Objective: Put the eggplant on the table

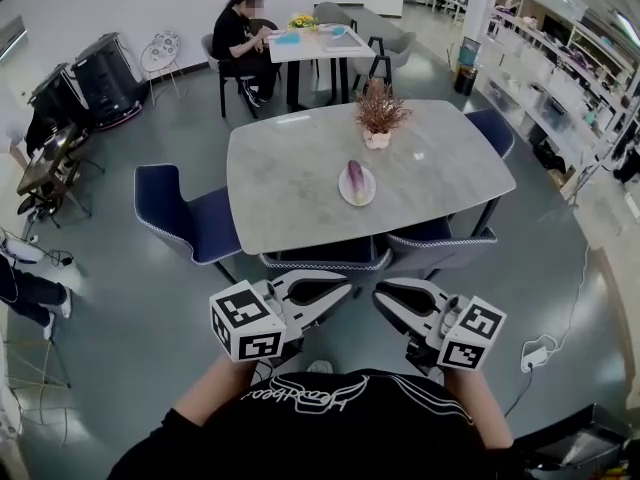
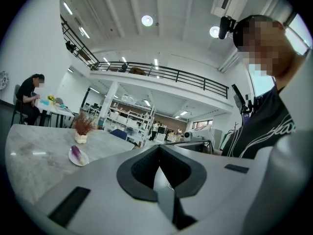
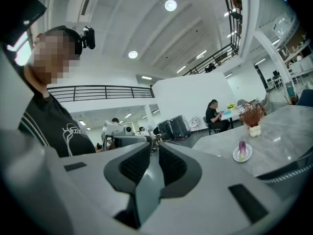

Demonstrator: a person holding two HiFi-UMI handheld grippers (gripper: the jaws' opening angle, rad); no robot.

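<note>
While both grippers are held back at the body: no contact is made with any task item, and the approach is judged not yet begun.

Eggplant location: the eggplant [image 1: 356, 180] lies on a small white plate [image 1: 368, 194], which stands on the grey table [image 1: 290, 168], nearer the person's edge than the far edge.

Left gripper state: the left gripper [image 1: 336, 293] is closed, with the jaws brought together and nothing held between them.

Right gripper state: the right gripper [image 1: 392, 304] is likewise empty. Its jaws appear to meet at the tips, though a hairline gap cannot be excluded in the wide-angle right gripper view.

Bearing of eggplant: straight ahead of and beyond both grippers, almost on the line midway between them. In the left gripper view it is seen off to the left of the jaws; in the right gripper view, off to the right.

Separation: both grippers are well apart from the plate. Two tucked-in chair backs [image 1: 325, 260] stand at the near table edge between the grippers and the plate.

Long axis: the eggplant runs roughly away from the person, near end to far end, with a slight tilt.

Nearer arm: neither is clearly favoured, and a reach of similar length is judged for either.

Requirement for the coming move: one gripper is to be carried forward over the chair backs, opened, and closed across the eggplant's short width, that is, side to side.

Neighbouring item: a potted dried plant [image 1: 378, 116] stands beyond the plate, apart from it.
</note>
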